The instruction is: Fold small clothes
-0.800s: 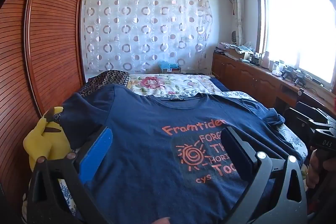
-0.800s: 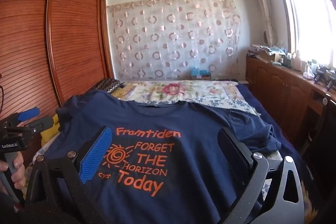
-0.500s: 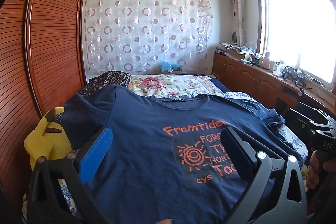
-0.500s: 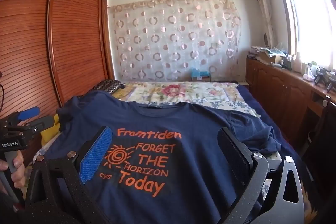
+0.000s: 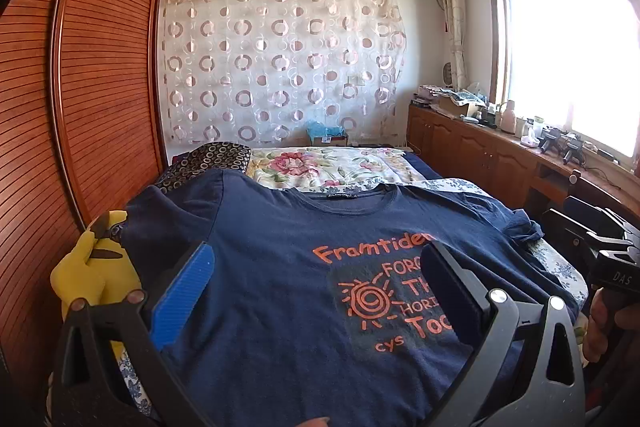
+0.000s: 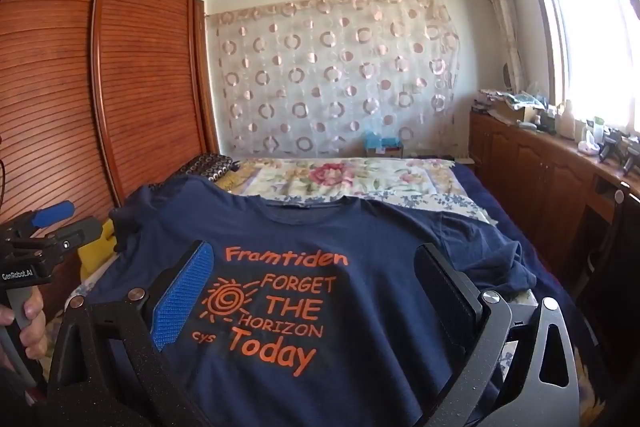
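A navy T-shirt (image 5: 272,267) with orange print lies spread face up on the bed, collar at the far end; it also shows in the right wrist view (image 6: 360,239). Its right sleeve (image 6: 500,267) is bunched. My left gripper (image 5: 316,267) is open and empty, hovering above the shirt's near left part. My right gripper (image 6: 316,267) is open and empty, above the print. Each gripper shows at the edge of the other's view, the left gripper (image 6: 36,235) and the right gripper (image 5: 600,243).
A yellow plush toy (image 5: 88,275) sits at the bed's left edge by the wooden wardrobe (image 5: 80,107). A floral quilt (image 5: 320,167) and a dark patterned pillow (image 5: 208,159) lie beyond the shirt. A wooden cabinet (image 5: 500,159) with clutter runs under the window.
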### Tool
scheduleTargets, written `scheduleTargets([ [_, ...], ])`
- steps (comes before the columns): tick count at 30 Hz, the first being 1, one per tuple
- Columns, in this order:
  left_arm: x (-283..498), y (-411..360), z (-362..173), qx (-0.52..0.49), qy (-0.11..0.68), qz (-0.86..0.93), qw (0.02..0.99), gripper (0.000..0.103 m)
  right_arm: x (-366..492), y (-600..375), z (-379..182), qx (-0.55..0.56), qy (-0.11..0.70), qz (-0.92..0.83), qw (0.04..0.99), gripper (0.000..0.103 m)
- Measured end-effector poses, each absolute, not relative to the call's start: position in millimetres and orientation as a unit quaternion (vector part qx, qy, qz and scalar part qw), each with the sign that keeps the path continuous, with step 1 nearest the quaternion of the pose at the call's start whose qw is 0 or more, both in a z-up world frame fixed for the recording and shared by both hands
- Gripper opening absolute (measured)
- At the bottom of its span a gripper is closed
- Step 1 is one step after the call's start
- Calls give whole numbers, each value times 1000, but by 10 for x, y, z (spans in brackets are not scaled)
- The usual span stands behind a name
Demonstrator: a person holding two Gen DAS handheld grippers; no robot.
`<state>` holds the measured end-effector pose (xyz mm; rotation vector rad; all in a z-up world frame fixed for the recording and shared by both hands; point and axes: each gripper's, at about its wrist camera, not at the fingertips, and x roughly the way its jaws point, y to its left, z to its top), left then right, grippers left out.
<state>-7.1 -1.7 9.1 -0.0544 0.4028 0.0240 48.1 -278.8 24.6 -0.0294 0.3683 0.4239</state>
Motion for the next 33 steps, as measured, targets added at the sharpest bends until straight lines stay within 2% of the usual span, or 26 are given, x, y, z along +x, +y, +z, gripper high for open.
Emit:
scheduleTargets([
  [33,-123,-73,175,-24,190,16,981,103,449,-2738,263,-12,179,210,961,102],
])
